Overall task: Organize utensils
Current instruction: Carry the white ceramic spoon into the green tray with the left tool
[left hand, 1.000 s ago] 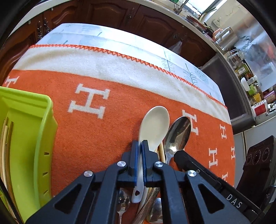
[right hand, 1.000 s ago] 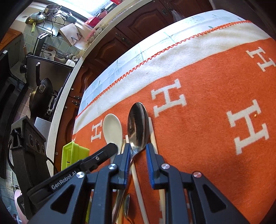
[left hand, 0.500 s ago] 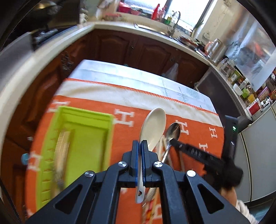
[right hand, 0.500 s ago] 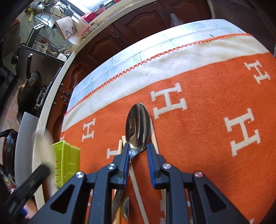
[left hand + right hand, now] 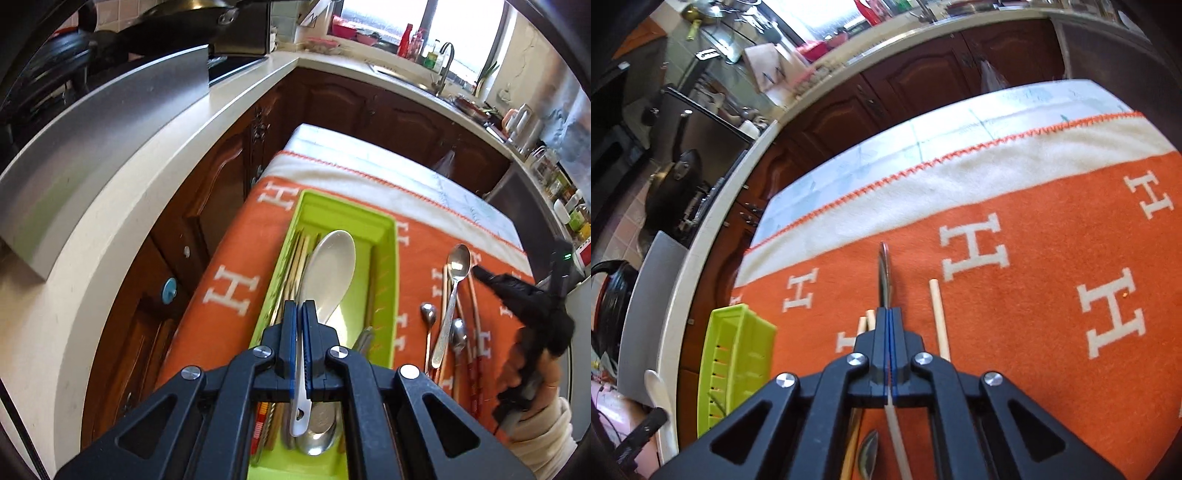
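Note:
My left gripper point(image 5: 303, 308) is shut on the handle of a white ceramic spoon point(image 5: 328, 269) and holds it above the lime-green utensil tray point(image 5: 386, 258), which holds chopsticks and metal spoons. My right gripper point(image 5: 889, 314) is shut on the handle of a large metal spoon point(image 5: 885, 275), now turned on edge just above the orange blanket point(image 5: 1034, 295). In the left wrist view that metal spoon point(image 5: 456, 273) lies among loose chopsticks and small spoons, with the right gripper point(image 5: 480, 273) at it. The tray point(image 5: 735, 354) and the white spoon point(image 5: 657, 387) show at the left of the right wrist view.
Loose wooden chopsticks point(image 5: 938, 317) and small metal spoons point(image 5: 428, 321) lie on the blanket right of the tray. The table's left edge drops off by dark wooden cabinets point(image 5: 221, 206) and a pale countertop point(image 5: 110, 221).
My left gripper lifted the white spoon off the blanket and carried it left over the green tray. My right gripper closed on the metal spoon's handle, and the spoon turned on edge.

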